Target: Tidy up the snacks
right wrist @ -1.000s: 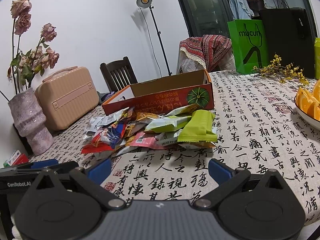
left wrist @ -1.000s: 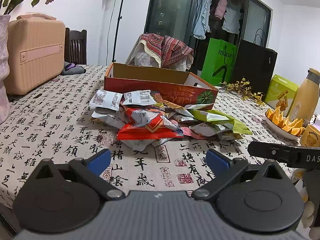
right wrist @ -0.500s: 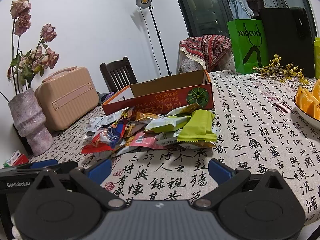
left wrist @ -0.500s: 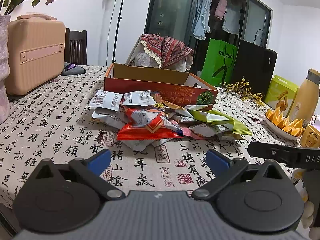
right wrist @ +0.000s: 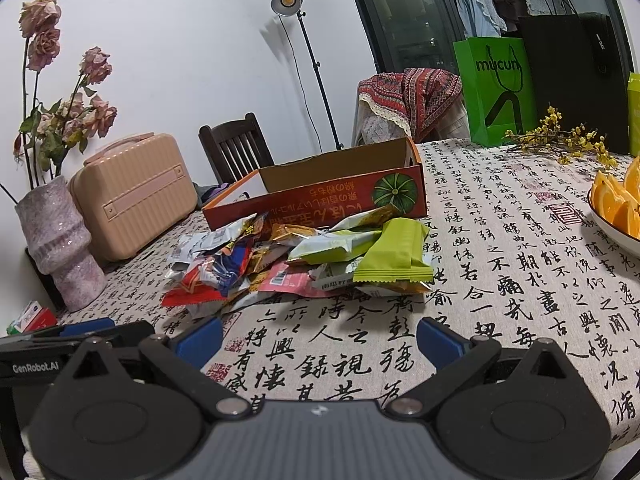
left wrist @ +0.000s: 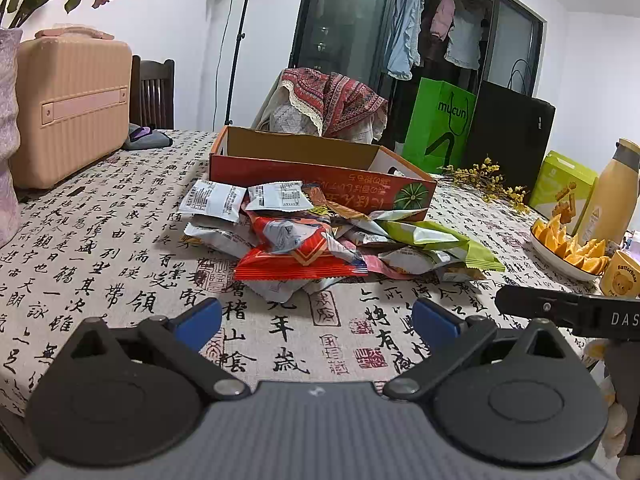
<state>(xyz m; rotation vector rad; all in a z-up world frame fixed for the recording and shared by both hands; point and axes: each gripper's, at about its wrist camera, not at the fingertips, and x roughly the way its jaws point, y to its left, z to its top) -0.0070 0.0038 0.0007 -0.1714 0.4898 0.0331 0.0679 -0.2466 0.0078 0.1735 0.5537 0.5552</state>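
Observation:
A heap of snack packets (left wrist: 320, 236) (right wrist: 304, 256) lies on the calligraphy-print tablecloth, just in front of an open red cardboard box (left wrist: 320, 168) (right wrist: 328, 192). A red packet (left wrist: 300, 264) sits at the heap's near edge in the left wrist view; a green packet (right wrist: 396, 256) lies nearest in the right wrist view. My left gripper (left wrist: 318, 320) is open, held short of the heap with nothing between its blue fingertips. My right gripper (right wrist: 320, 338) is open too, also short of the heap and holding nothing. Each gripper shows at the edge of the other's view.
A beige hard case (left wrist: 68, 100) and a pink vase (right wrist: 56, 240) with dried roses stand at the left. A bowl of orange slices (left wrist: 568, 248), a yellow bottle (left wrist: 612, 196) and a bear mug (left wrist: 620, 280) sit at the right. Chairs and green and black bags stand behind the table.

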